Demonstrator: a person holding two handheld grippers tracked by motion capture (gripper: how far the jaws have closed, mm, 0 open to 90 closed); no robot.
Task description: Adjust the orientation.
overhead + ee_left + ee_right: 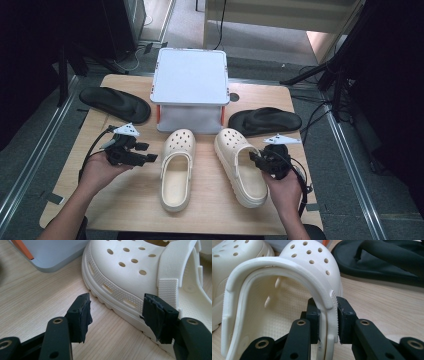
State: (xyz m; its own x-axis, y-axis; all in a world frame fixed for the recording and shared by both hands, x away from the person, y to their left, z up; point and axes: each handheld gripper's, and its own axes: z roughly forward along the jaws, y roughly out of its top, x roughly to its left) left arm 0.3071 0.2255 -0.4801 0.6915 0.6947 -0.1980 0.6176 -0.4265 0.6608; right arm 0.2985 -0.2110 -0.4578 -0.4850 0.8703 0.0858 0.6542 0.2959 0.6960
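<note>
Between the black jaws of the right gripper, the outer side wall of the right-hand cream clog is being clamped: one pad is being pressed against the inside of the wall and the other against its ribbed outside, just where the heel strap meets the rim. The jaws are being held only as far apart as that wall is thick. This clog is being kept near the desk's right edge, its long axis running from the near edge toward the far one, perforated toe pointing at the grey box by the far edge, heel toward the person. A black flip-flop is lying just beyond its toe, toward the far right corner.

Toward the left edge, the left gripper is being held with its jaws wide apart and nothing between its pads. The left-hand cream clog is lying directly ahead of it, side-on, its sole edge just past the fingertips. Its long axis is being crossed by the jaw line, so this gripper, clearly the nearer one, is judged to be lined up for the side wall. A second black flip-flop is resting toward the far left corner.
</note>
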